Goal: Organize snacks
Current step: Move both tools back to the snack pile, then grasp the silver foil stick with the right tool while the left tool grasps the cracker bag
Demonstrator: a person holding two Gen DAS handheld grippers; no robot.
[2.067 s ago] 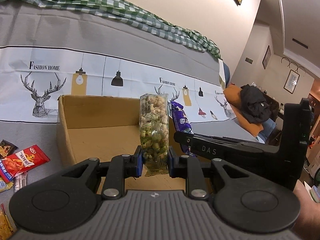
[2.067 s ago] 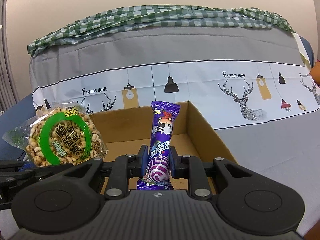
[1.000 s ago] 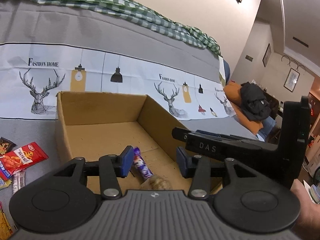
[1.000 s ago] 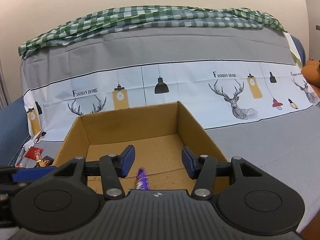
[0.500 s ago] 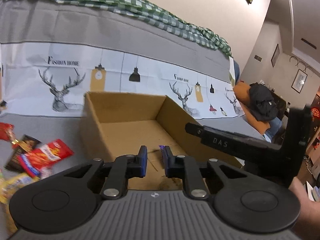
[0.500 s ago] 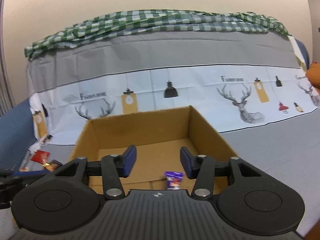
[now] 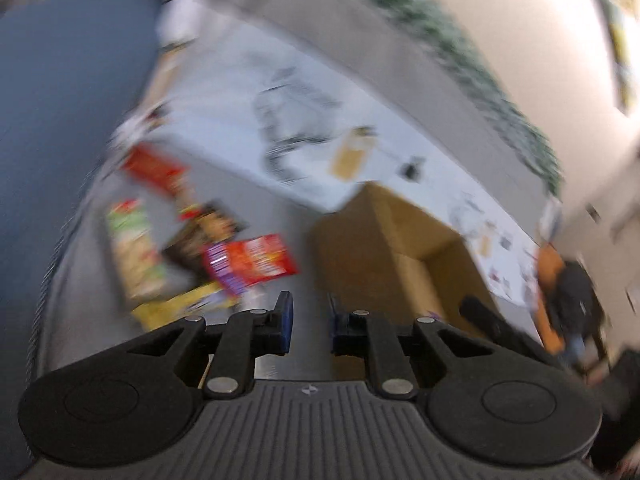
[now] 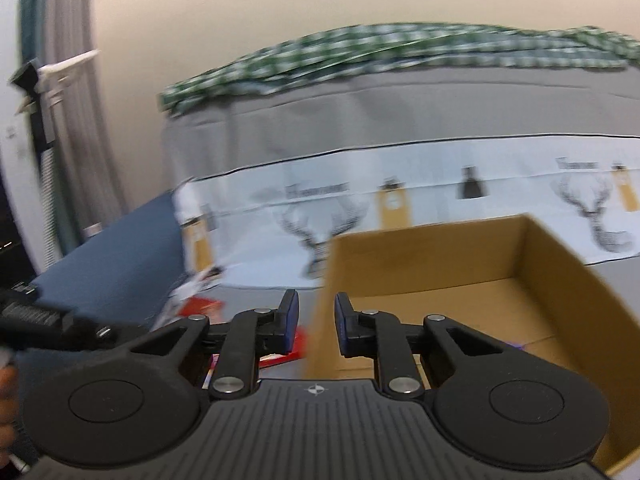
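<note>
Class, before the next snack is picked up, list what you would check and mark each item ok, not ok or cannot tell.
1. Left tool empty: ok. Nothing is between its jaws, which have just been opening slightly.
2. Right tool empty: ok. Its jaws have just been closing on nothing.
3. Jaws wide enough for a packet: not ok. Both pairs stand narrow.
4. Cardboard box upright with its top open: ok.
5. Loose snack packets still outside the box: ok. They lie beside it in the left wrist view.
6. Next packet clearly picked out: cannot tell. The view is blurred.
</note>
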